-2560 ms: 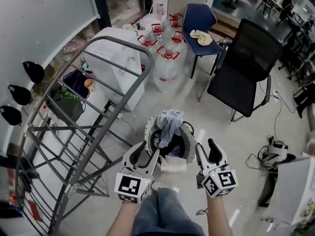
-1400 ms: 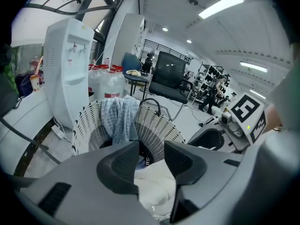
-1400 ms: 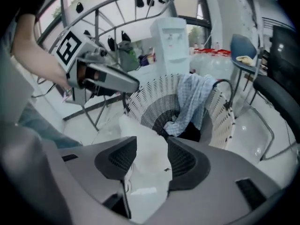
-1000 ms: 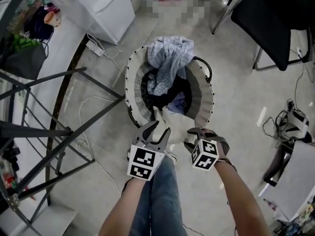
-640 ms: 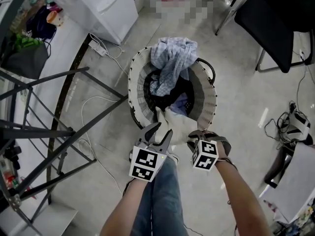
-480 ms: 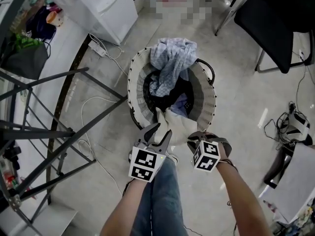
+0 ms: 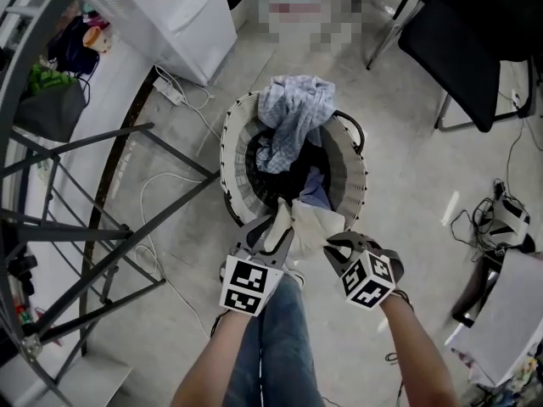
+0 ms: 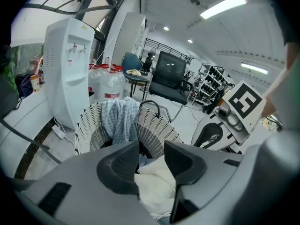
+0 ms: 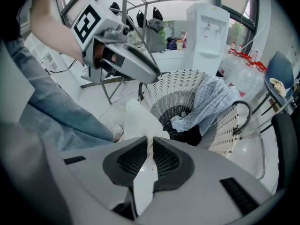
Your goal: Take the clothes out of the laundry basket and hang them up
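A white wicker laundry basket [image 7: 231, 155] stands on the floor, with a blue checked cloth [image 7: 293, 108] draped over its far rim and dark clothes inside. A white garment [image 7: 312, 224] hangs over the near rim. My right gripper [image 7: 339, 246] is at the garment's right edge, its jaws closing, and a fold of the white garment [image 9: 139, 120] is pinched between its pads. My left gripper [image 7: 270, 231] stands open at the garment's left side; the white cloth [image 8: 157, 179] lies loose between and under its jaws.
A grey metal drying rack [image 7: 102, 197] fills the left side. A white water dispenser [image 7: 182, 7] stands beyond it, with a power strip [image 7: 170, 91] on the floor. A black chair [image 7: 458, 32] is at the far right, cables [image 7: 501, 219] nearer. The person's jeans leg [image 7: 271, 346] is below.
The right gripper's jaws have come together on the white garment's edge and it has drawn slightly nearer and rightward. The left gripper has stayed in place with its jaws apart.
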A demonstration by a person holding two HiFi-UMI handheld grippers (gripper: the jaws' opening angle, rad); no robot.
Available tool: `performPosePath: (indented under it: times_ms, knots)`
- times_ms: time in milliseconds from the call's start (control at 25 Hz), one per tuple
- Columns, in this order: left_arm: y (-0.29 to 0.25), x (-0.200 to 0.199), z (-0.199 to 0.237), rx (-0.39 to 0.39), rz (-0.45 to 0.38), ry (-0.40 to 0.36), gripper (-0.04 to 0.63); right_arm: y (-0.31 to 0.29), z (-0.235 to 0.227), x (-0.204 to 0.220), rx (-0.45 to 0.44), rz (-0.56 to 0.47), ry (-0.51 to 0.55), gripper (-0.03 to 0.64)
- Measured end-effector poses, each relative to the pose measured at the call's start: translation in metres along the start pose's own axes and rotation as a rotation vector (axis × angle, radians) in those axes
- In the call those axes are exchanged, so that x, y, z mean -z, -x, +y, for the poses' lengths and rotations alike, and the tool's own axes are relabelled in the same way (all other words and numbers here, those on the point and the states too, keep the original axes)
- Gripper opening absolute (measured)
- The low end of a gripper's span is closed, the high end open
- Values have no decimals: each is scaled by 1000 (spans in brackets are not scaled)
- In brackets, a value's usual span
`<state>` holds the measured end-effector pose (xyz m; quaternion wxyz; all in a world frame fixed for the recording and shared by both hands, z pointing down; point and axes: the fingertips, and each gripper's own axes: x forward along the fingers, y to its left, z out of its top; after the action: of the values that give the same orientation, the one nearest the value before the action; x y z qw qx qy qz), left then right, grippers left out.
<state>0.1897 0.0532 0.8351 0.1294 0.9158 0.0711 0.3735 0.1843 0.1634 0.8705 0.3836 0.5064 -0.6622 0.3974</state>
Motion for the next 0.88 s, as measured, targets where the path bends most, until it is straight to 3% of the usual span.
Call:
performPosePath:
  times_ms: [360, 640, 880]
  knots:
    - [47, -46, -8, 20, -61, -36, 175, 80, -27, -49, 136, -102, -73, 38]
    - [85, -65, -12, 60, -54, -90, 230, 151, -31, -98, 206, -151, -22, 38]
    - [100, -81, -16, 107, -79, -70, 244, 201, -22, -134, 264, -192, 18, 38]
